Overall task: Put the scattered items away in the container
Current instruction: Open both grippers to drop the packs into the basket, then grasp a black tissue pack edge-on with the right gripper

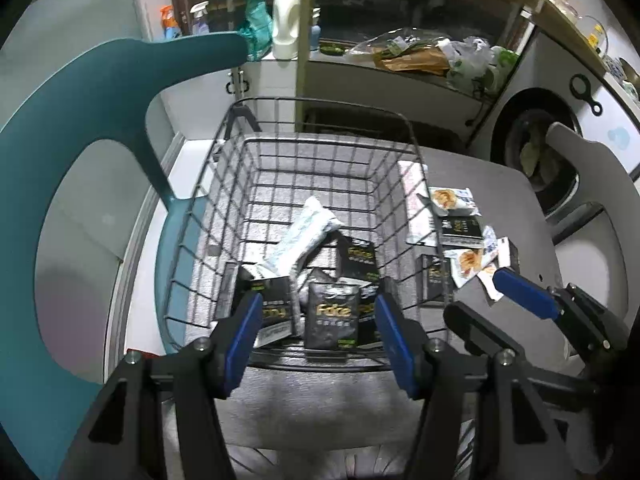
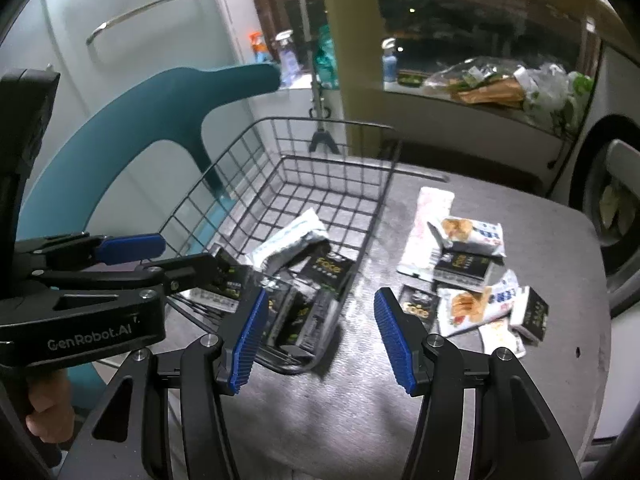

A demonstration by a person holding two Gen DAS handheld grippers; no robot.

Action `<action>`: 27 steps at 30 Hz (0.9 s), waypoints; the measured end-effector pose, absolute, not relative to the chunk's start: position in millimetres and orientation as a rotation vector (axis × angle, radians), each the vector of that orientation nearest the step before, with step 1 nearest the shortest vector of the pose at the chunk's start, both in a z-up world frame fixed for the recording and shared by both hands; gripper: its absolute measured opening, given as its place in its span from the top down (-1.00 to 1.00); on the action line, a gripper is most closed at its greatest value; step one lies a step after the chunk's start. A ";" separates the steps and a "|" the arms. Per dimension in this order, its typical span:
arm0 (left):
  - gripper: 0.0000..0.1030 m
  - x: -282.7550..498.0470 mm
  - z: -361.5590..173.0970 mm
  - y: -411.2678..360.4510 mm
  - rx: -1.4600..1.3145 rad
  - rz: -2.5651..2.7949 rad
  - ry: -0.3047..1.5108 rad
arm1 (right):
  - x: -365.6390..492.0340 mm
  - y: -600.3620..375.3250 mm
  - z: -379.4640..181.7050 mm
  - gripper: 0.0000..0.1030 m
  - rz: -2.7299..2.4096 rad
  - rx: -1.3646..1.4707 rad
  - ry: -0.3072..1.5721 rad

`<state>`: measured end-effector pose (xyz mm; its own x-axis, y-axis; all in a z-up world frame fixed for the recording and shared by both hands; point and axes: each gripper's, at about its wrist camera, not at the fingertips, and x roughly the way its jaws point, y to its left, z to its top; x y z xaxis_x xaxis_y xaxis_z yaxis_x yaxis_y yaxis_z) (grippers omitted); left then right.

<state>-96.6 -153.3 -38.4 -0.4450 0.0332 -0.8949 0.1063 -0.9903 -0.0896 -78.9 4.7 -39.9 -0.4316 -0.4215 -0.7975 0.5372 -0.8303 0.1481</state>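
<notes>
Grey table [image 2: 520, 380] carries everything; teal chair [image 1: 80, 128] stands at its far-left edge. Black wire basket [image 1: 320, 148] sits on the left part of the table, long axis running away from both cameras, open top up, near end just ahead of the left gripper. Inside it: a long white packet [image 1: 304, 236] lying on a diagonal, its upper end pointing toward the far wall of the basket and leaning over the dark sachets; several black sachets [image 1: 332, 314] printed with gold lettering, crowded at the near end, some propped on edge, the front one standing with its print upright. Outside the basket, to its right on the table: a long pale packet [image 2: 428, 232] lying alongside the basket wall, parallel to its long axis; then a loose scatter of black sachets and white snack packets [image 2: 472, 232], overlapping, pointing every which way. Left gripper [image 1: 316, 332] hangs over the near end of the basket, angled steeply down, jaws parted about halfway, nothing between the blue pads, no contact seen. Right gripper [image 2: 320, 340] hovers over the table just right of the basket's near corner, jaws likewise about half open and empty, touching nothing. A hand [image 2: 48, 412] shows at the lower left edge of the right wrist view, holding the left gripper's handle.
</notes>
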 end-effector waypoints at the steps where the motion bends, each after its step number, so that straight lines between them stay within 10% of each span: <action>1: -0.24 -97.4 -37.1 -146.8 1.636 -2.636 0.197 | -80.0 12.8 -39.1 -0.08 -2.269 1.210 0.162; 27: -0.24 -173.0 -157.3 26.8 1.888 -2.606 0.038 | -175.1 207.7 -144.0 -0.08 -2.482 1.535 -0.279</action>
<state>-172.9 26.8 -157.3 -0.3096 0.0758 -0.9478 -0.0482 -0.9968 -0.0639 -175.1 207.7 -144.0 -0.4358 -0.2751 -0.8570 0.0780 -0.9601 0.2685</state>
